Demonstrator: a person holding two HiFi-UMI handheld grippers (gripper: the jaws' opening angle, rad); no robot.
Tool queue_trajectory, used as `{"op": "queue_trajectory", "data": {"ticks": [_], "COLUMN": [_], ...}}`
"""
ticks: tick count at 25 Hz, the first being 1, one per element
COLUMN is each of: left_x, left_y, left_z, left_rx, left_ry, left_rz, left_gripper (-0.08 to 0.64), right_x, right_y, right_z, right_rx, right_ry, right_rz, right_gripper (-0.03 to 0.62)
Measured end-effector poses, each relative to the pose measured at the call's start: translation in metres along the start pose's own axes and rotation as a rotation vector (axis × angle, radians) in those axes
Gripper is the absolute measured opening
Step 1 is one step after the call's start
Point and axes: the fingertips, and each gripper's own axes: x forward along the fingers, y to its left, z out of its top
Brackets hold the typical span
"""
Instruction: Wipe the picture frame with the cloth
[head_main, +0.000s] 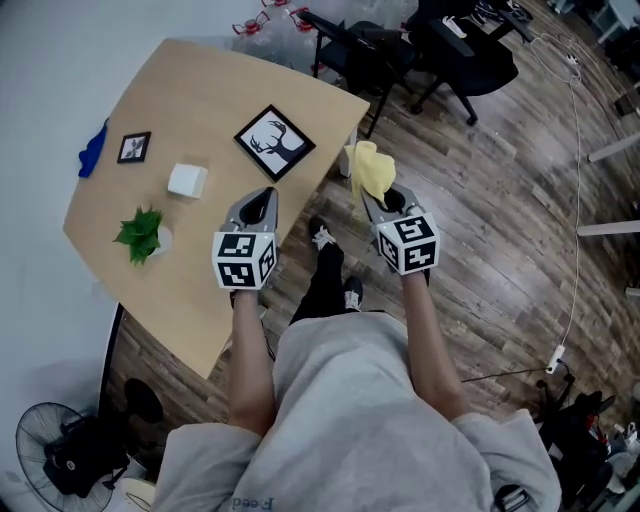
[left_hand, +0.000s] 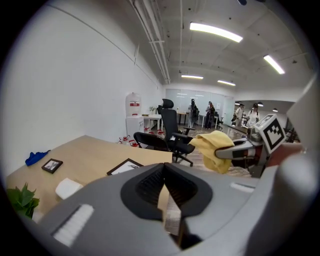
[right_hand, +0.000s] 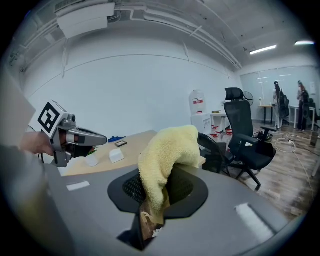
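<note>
pinching the yellow cloth (head_main: 371, 168) between its jaws, the right gripper (head_main: 368, 198) hangs beyond the worktop (head_main: 205, 95) edge. the left gripper (head_main: 263, 196), jaws pressed together on nothing, hovers above the worktop, with the picture frame (head_main: 274, 141) lying flat near its 12 o'clock.

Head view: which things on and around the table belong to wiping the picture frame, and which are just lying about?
In the job: yellow cloth, held in the right gripper; deer picture frame, probably the one to wipe.

Lying about: small frame, white box, potted plant, blue object, office chair.
</note>
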Motion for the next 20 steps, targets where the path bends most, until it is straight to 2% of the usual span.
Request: {"op": "queue_trajectory", "data": {"ticks": [5, 10, 14, 20], "left_x": [0.021, 0.045, 0.065, 0.099], "left_y": [0.021, 0.054, 0.079, 0.116], "left_z": [0.007, -0.01, -0.026, -0.06], "left_rx": [-0.007, -0.015, -0.017, -0.059], "left_ry": [0.014, 0.098, 0.156, 0.231], "left_rz": [0.005, 0.043, 0.054, 0.05], "left_gripper": [0.052, 0.052, 0.052, 0.052], "right_x": [0.03, 0.072, 0.11, 0.185], "right_y": [-0.008, -0.009, -0.011, 0.005], "right_z": [0.012, 0.02, 0.032, 0.035], "right_rx": [-0.002, -0.007, 0.012, -0.055], "right_ry": [0.016, 0.049, 0.036, 0.131], "right_rz": [0.009, 0.045, 0.046, 0.167], "right_gripper": [0.051, 0.051, 0.051, 0.051]}}
